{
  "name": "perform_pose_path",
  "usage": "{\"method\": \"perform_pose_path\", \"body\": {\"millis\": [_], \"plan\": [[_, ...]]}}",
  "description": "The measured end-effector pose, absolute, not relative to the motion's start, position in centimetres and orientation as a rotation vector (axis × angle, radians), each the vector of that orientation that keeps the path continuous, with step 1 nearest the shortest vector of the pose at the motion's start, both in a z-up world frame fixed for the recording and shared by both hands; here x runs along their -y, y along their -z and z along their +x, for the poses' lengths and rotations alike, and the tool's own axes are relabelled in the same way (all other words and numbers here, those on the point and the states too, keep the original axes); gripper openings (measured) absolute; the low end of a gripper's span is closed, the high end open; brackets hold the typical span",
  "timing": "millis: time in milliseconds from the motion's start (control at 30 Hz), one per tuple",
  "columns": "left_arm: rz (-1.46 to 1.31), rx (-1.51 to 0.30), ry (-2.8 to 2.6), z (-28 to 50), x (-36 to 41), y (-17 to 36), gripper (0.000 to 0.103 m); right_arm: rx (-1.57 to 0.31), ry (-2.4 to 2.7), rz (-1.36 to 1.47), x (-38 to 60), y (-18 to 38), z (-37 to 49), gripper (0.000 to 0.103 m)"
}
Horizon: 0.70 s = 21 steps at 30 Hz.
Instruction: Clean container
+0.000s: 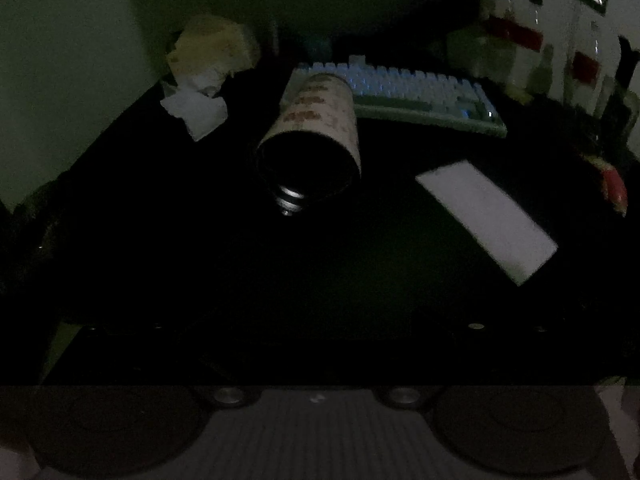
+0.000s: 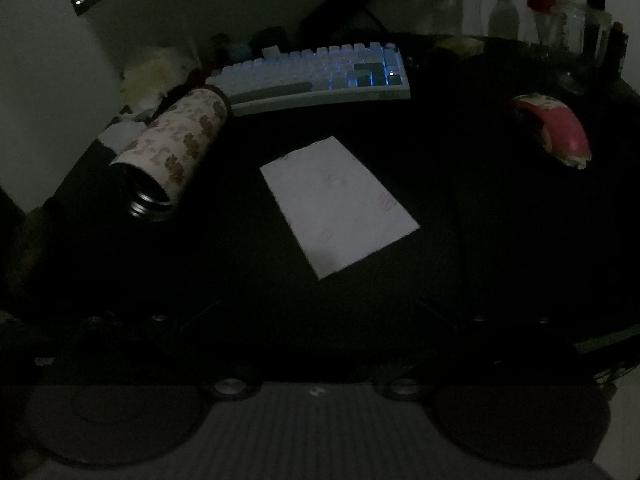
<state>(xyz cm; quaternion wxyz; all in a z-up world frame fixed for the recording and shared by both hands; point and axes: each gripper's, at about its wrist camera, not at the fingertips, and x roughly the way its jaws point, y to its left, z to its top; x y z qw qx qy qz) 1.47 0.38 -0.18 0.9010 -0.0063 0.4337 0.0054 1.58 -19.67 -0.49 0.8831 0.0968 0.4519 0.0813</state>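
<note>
**Dim tabletop, container lying down**

Fingers too dark; apart or together, cannot tell. Black tabletop (image 2: pixel 500 240) bearing white sheet (image 2: pixel 340 204). Patterned container (image 1: pixel 316 132) lying sideways, well ahead of fingers, touching neither. Backlit keyboard (image 2: pixel 316 76) glowing beyond.

Plenty of bare dark counter (image 2: pixel 240 280) is left open up front, so the near side can be crossed freely. The middle is taken up by a flat white sheet (image 2: pixel 340 204), with a bottle (image 2: pixel 176 148) lying on its side off to the left. The back is blocked by a keyboard (image 2: pixel 316 76), and the far right by a mouse (image 2: pixel 556 128) and a row of jars (image 2: pixel 440 0).
</note>
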Motion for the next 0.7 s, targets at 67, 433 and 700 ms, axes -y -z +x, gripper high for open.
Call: {"method": "perform_pose_path", "body": {"millis": [67,433,700], "plan": [[-0.015,-0.886,-0.005,2.0,-0.4,0.2,0.103,-0.931,-0.168,0.209,20.0,0.5,2.1,0.103],[-0.064,-0.898,0.119,4.8,-0.9,1.0,0.103,-0.91,-0.254,0.283,21.9,1.3,5.3,0.103],[-0.101,-0.906,0.164,6.0,-0.2,1.9,0.103,-0.887,-0.401,0.223,22.4,0.9,8.2,0.103]]}}
